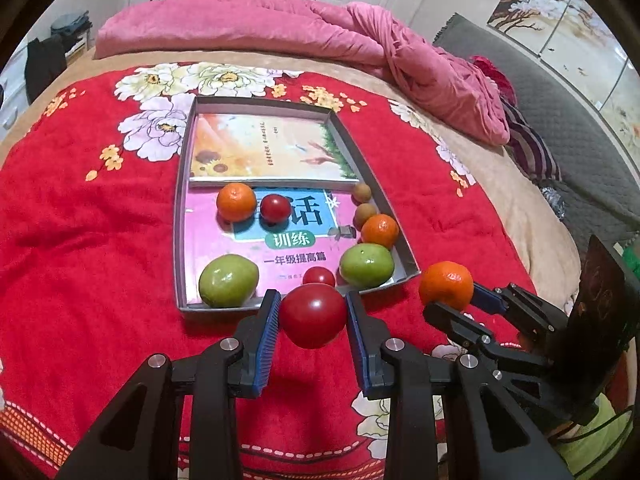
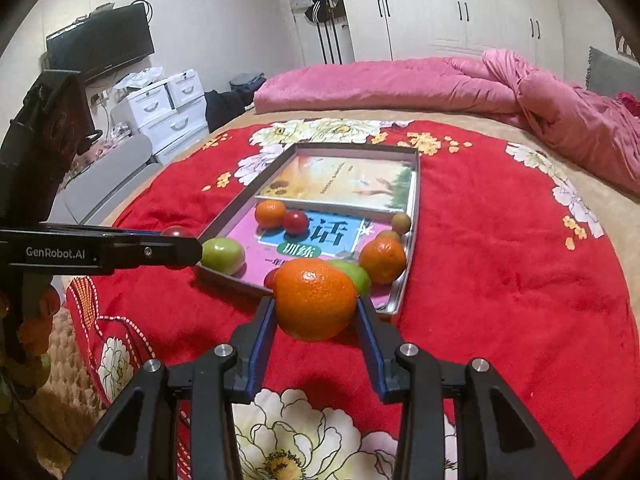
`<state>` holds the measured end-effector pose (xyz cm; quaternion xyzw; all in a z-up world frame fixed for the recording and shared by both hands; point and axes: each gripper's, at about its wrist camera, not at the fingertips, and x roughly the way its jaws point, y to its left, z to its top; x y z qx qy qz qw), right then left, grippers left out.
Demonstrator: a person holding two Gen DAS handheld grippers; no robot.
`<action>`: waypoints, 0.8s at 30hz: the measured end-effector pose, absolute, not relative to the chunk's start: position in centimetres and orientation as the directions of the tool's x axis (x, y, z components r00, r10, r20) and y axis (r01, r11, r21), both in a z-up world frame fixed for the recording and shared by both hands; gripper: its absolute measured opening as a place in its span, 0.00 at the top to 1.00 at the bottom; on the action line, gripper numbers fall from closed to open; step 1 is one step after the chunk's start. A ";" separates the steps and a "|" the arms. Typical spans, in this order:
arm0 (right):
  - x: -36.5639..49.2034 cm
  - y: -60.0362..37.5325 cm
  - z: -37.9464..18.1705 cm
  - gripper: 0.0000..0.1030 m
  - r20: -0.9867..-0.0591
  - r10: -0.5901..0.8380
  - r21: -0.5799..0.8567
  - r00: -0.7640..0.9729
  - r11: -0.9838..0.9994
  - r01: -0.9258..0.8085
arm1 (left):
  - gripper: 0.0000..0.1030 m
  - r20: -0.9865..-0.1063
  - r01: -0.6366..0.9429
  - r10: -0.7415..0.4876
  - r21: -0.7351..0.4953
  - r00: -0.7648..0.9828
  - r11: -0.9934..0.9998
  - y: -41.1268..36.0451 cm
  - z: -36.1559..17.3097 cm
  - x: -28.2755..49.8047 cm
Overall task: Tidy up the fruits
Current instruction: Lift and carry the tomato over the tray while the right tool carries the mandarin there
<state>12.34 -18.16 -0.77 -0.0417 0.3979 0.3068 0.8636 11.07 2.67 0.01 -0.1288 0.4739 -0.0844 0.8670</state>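
My left gripper (image 1: 313, 312) is shut on a red tomato (image 1: 313, 316), held above the red blanket just in front of the grey tray (image 1: 181, 216). My right gripper (image 2: 316, 304) is shut on an orange mandarin (image 2: 315, 300), also lifted near the tray's front corner; it shows at the right of the left wrist view too, mandarin (image 1: 446, 285). In the tray lie two green apples (image 1: 229, 280) (image 1: 366, 266), two mandarins (image 1: 236, 201) (image 1: 380, 231), two small tomatoes (image 1: 275, 208) (image 1: 319, 277) and two brown longans (image 1: 362, 193).
Two books (image 1: 264, 148) line the tray floor. The tray rests on a red flowered blanket (image 1: 80, 220) on a bed. A pink quilt (image 1: 280, 28) is bunched at the far side. A grey sofa (image 1: 580, 128), white drawers (image 2: 160, 112) and a television (image 2: 100, 40) stand around.
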 end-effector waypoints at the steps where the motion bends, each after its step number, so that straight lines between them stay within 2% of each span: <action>1: 12.4 -18.2 -0.7 0.60 -0.711 0.495 0.170 0.499 0.811 -0.560 | 0.67 -0.799 0.023 -0.267 -0.303 0.539 0.953 2.6 0.1 11.1; 24: 15.4 -19.0 1.5 0.60 -0.670 0.474 0.159 0.571 0.843 -0.514 | 0.67 -0.795 0.031 -0.260 -0.291 0.548 0.956 1.3 0.0 14.0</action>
